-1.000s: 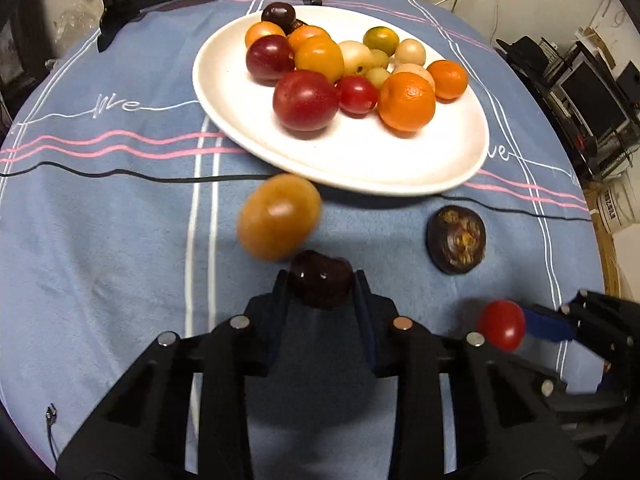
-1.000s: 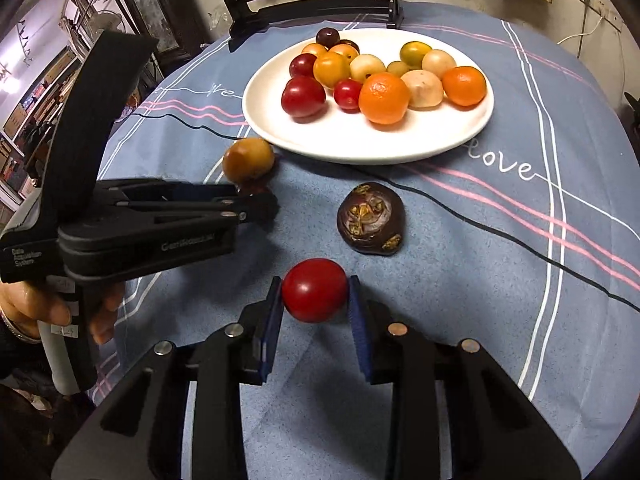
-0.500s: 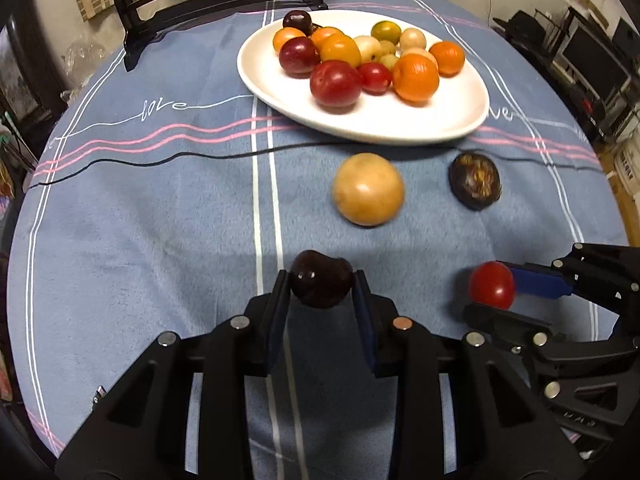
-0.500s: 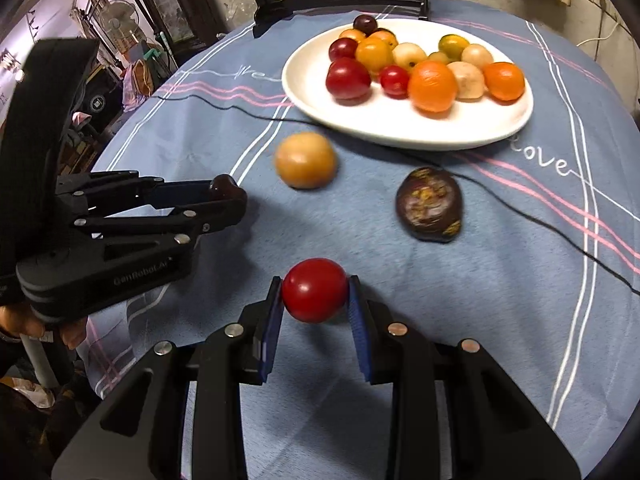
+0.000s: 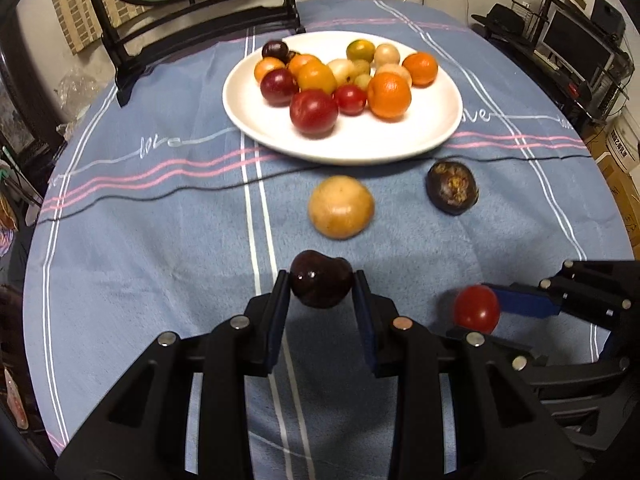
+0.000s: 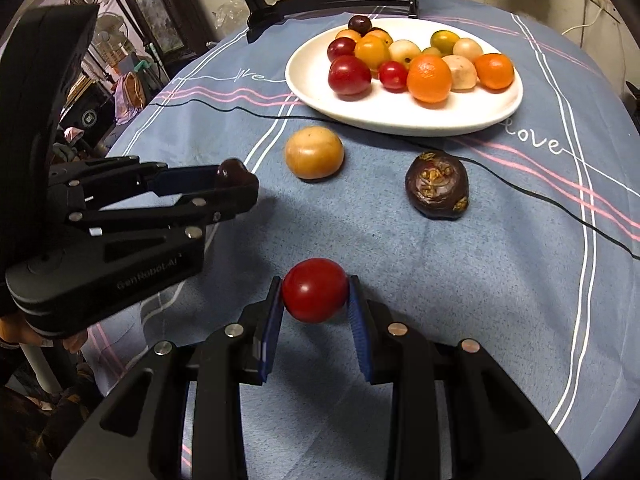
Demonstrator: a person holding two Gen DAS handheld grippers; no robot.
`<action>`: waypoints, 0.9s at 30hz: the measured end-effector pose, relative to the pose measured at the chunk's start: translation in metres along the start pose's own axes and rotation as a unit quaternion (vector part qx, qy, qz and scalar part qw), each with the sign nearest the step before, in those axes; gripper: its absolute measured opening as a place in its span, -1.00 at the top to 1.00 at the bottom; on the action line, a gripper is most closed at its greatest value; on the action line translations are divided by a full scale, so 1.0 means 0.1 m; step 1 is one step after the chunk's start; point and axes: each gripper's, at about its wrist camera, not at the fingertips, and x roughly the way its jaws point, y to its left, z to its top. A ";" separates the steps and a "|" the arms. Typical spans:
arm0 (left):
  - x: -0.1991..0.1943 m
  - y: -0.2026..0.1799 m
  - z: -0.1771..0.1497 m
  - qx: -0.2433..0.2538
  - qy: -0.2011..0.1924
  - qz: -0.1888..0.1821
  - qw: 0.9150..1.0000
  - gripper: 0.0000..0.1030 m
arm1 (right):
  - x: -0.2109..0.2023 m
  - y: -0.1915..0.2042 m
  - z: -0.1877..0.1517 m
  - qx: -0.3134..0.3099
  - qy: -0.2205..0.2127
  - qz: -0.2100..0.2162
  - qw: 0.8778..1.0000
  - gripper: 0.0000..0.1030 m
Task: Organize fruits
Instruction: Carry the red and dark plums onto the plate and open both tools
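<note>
My left gripper [image 5: 321, 286] is shut on a dark maroon cherry-like fruit [image 5: 321, 283] and holds it above the blue tablecloth; it also shows at the left of the right wrist view, where the left gripper [image 6: 234, 176] carries the dark fruit [image 6: 232, 170]. My right gripper [image 6: 315, 295] is shut on a small red tomato [image 6: 315, 295], which appears as the red tomato [image 5: 476, 308] at the lower right of the left wrist view. Ahead stands a white plate [image 5: 400, 144] with several red, orange and pale fruits. A tan round fruit [image 5: 341, 207] and a dark wrinkled fruit [image 5: 452, 192] lie on the cloth before it.
The round table wears a blue cloth [image 5: 160, 240] with pink and white stripes. A black chair back [image 5: 192, 12] stands behind the plate. Shelves with electronics [image 5: 580, 52] are at the right, clutter [image 6: 128, 88] beyond the table's left edge.
Both grippers have drawn back from the plate with their fruits still held, and the left one has rolled and risen. The plate and loose fruits now sit farther off in both views.
</note>
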 end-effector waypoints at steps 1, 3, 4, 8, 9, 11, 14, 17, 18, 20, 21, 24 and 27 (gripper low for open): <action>-0.02 0.00 0.02 0.003 -0.003 0.000 1.000 0.37 | 0.00 0.01 0.00 0.001 -0.001 0.000 1.000 0.37; -0.04 0.00 0.05 0.008 -0.008 0.003 1.000 0.37 | -0.01 0.02 0.00 0.003 -0.003 0.001 1.000 0.37; -0.04 0.00 0.06 0.010 -0.008 0.002 1.000 0.37 | -0.01 0.02 0.01 0.003 -0.003 0.001 1.000 0.37; -0.01 0.01 0.08 0.013 -0.003 0.000 1.000 0.37 | 0.00 0.03 0.00 0.006 0.000 0.000 1.000 0.37; 0.01 0.00 0.08 0.014 -0.001 -0.001 1.000 0.37 | 0.01 0.03 0.00 0.007 0.000 0.001 1.000 0.37; 0.02 0.00 0.09 0.016 0.000 -0.002 1.000 0.37 | 0.01 0.03 0.01 0.007 0.000 0.001 1.000 0.37; 0.06 0.00 0.10 0.021 0.003 -0.002 1.000 0.37 | 0.03 0.03 0.02 0.006 0.003 0.001 1.000 0.37; 0.15 0.01 0.11 0.020 0.016 -0.001 1.000 0.37 | 0.06 0.02 0.03 0.007 0.008 -0.001 1.000 0.37; 0.18 0.01 0.10 0.018 0.021 -0.002 1.000 0.37 | 0.06 0.01 0.03 0.006 0.008 -0.001 1.000 0.37; 0.20 0.02 0.13 0.018 0.023 -0.002 1.000 0.37 | 0.05 -0.01 0.06 0.008 0.005 -0.003 1.000 0.37; 0.20 0.03 0.15 0.016 0.021 -0.002 1.000 0.37 | 0.03 -0.03 0.09 0.009 0.002 -0.005 1.000 0.37; 0.18 0.06 0.25 0.010 0.014 -0.008 1.000 0.37 | -0.03 -0.11 0.21 0.019 -0.013 -0.007 1.000 0.37; 0.13 0.08 0.38 0.007 0.002 -0.014 1.000 0.37 | -0.13 -0.18 0.34 0.021 -0.030 -0.013 0.999 0.37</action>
